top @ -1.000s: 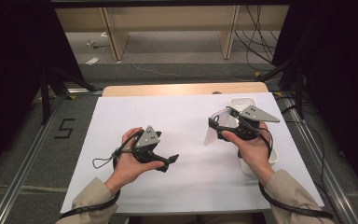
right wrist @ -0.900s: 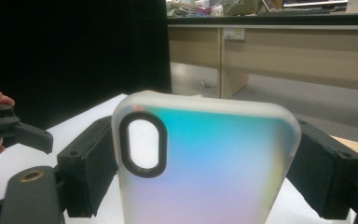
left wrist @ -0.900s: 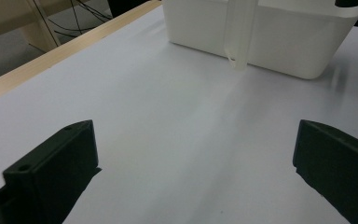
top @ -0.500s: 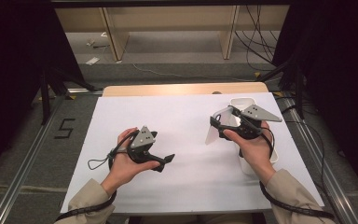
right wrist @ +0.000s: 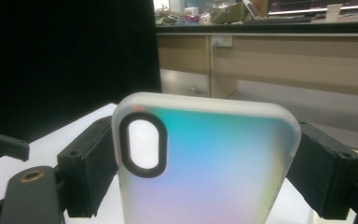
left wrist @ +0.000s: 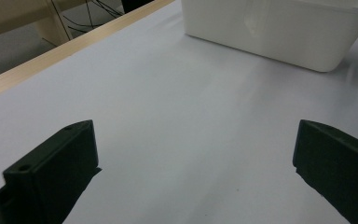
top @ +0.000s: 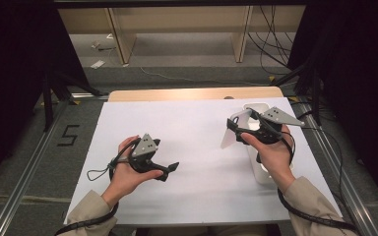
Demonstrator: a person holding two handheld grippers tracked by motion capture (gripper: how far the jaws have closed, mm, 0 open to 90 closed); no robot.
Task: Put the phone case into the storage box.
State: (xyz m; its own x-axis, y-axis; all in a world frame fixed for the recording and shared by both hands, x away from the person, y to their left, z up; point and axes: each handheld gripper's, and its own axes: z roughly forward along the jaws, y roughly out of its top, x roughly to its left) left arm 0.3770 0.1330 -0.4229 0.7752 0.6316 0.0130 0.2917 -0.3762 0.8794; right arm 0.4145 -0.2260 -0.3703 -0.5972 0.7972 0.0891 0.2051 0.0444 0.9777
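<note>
Phone case (right wrist: 205, 163) clamped upright in right tongs (top: 241, 132), just above white bin (top: 263, 172); left tongs (top: 170, 169) wide, empty, well left.

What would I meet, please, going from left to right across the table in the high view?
Left gripper, jaws open and empty → phone case, clamped in the right gripper → white bin under the right hand.
</note>
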